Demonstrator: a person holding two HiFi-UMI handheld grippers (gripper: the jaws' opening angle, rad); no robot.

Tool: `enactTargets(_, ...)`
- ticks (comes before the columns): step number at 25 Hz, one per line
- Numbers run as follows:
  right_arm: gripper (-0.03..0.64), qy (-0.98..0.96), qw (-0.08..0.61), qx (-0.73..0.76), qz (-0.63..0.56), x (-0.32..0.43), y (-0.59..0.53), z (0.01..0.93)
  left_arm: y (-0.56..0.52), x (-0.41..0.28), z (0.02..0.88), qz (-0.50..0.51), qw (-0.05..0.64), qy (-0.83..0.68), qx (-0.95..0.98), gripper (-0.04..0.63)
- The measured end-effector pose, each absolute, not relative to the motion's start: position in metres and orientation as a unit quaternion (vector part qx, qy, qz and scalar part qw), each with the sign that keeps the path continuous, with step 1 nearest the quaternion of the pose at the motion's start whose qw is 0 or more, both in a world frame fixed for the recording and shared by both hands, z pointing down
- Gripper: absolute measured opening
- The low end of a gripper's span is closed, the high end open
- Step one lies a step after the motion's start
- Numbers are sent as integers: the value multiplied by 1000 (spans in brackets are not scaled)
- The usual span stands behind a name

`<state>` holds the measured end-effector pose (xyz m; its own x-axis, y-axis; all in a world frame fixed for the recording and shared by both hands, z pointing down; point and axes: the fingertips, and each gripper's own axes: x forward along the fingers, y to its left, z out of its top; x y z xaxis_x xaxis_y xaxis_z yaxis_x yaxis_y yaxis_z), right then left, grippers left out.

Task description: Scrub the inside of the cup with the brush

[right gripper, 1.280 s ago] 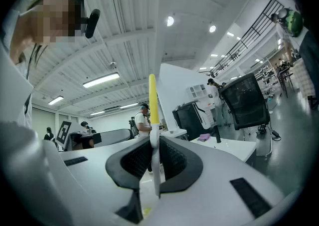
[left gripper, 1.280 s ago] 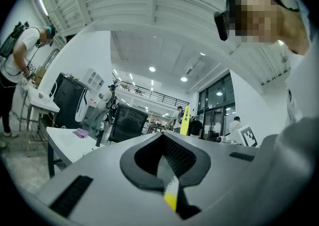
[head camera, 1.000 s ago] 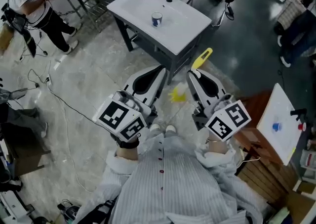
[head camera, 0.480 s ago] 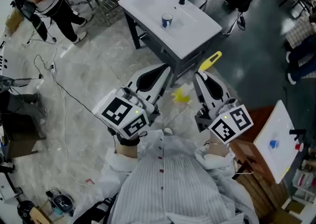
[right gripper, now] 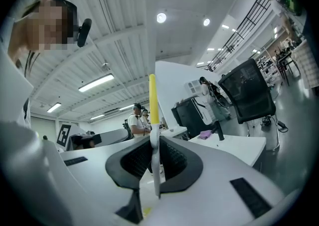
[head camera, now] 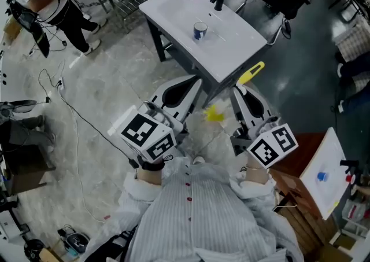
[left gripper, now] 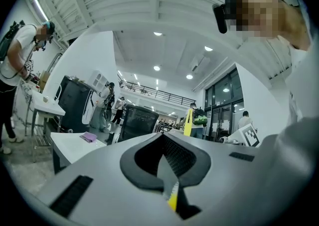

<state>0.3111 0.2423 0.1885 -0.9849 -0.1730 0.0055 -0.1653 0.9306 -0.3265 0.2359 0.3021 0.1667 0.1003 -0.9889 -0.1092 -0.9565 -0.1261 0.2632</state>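
The table [head camera: 240,47] has come nearer in the head view, but its cup [head camera: 200,30] is still well apart, at about twelve o'clock. The right gripper [head camera: 239,89] clamps the brush [head camera: 251,73]. The left gripper [head camera: 195,84] is closed, apparently on nothing. Scrubbing hasn't started.

I've got my right tool [right gripper: 155,160] clamped on the brush [right gripper: 152,101]. Its 2 jaws press together on the thin white stem, and the yellow part stands straight up above them. Off to the right I see the white bench [right gripper: 244,146], carrying a purple cloth [right gripper: 205,134] and a black upright fitting [right gripper: 219,131]. A black chair [right gripper: 247,95] stands beyond it. A person in a white shirt [right gripper: 134,122] stands far back, just left of the stem.
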Motion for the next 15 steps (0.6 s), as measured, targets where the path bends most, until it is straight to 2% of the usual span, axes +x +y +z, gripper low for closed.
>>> enactTargets(15,61,977,24,-136,-161,165,199,185,254,77,161,-124,59,-627,767,9)
